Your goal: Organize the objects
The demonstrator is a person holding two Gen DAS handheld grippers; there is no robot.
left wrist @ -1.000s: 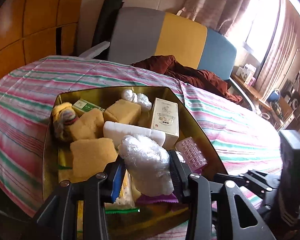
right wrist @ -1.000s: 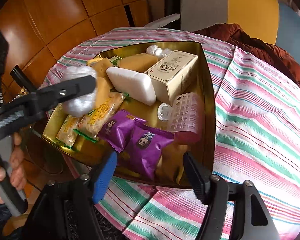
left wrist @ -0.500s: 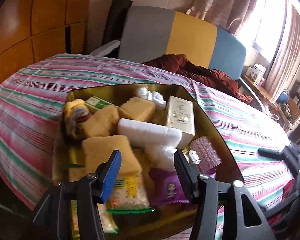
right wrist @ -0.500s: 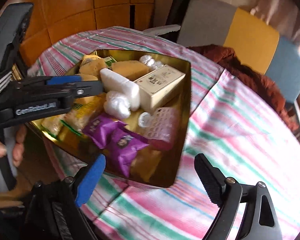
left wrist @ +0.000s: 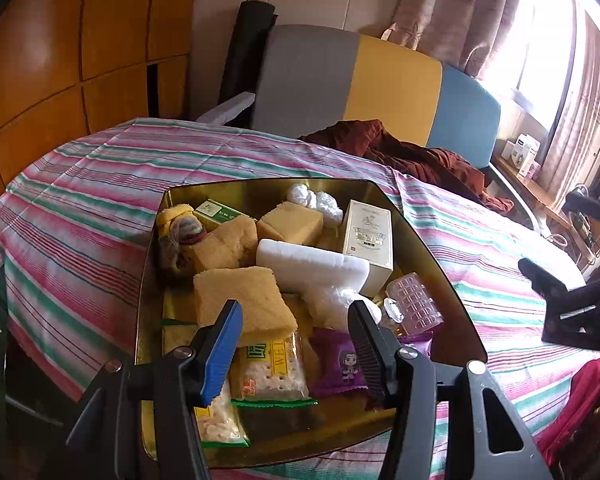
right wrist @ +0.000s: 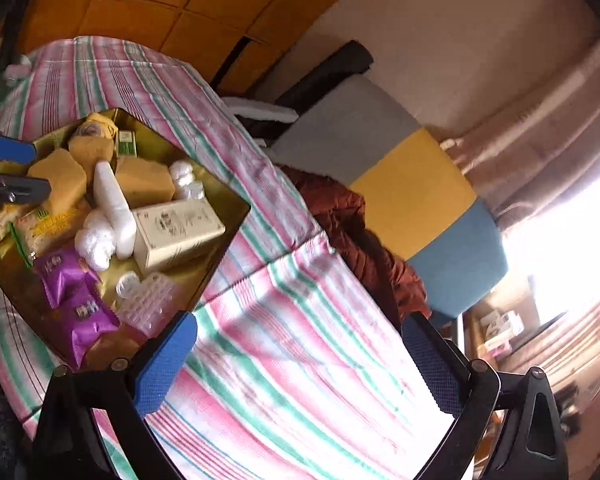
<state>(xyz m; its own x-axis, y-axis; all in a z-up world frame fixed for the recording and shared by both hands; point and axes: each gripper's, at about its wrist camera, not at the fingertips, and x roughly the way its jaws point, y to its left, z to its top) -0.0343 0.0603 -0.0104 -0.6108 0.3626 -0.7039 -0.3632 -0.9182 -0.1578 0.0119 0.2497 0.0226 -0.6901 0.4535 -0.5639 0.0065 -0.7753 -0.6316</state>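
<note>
Step in hand: the gold metal tray (left wrist: 440, 264) looks close to packed; neither claw carries anything, so this reads as the pause between placing one item and fetching another.
Left claw (left wrist: 296, 344): low centre of the left view, over the near end of the tray, jaws part-way apart with nothing between them.
Right claw (right wrist: 300, 356): low centre of the right view, over bare striped cloth (right wrist: 300, 360) to the right of the tray, jaws opening and wide, nothing between them.
Task's things: inside the tray lie a crumpled white plastic bag (left wrist: 336, 300), a white foam block (left wrist: 312, 264), yellow sponges (left wrist: 240, 300), a cream carton box (left wrist: 368, 236), a clear pink studded roller (left wrist: 412, 300), purple snack packets (right wrist: 72, 292) and cracker packets (left wrist: 272, 368).
Where the tray is: on the bench under the striped cloth, centre of the left view, left side of the right view.
Next move: I judge it calls for finding any item outside the tray; none shows on the cloth here.
In the way: the tray is crowded and stacked, so another item would need a gap, perhaps near the roller.
Around: a grey, yellow and blue chair back (left wrist: 380, 88) and rust-brown cloth (left wrist: 412, 156) in the upper centre, orange wooden panels (left wrist: 60, 60) upper left, curtains (left wrist: 460, 8) upper right.
</note>
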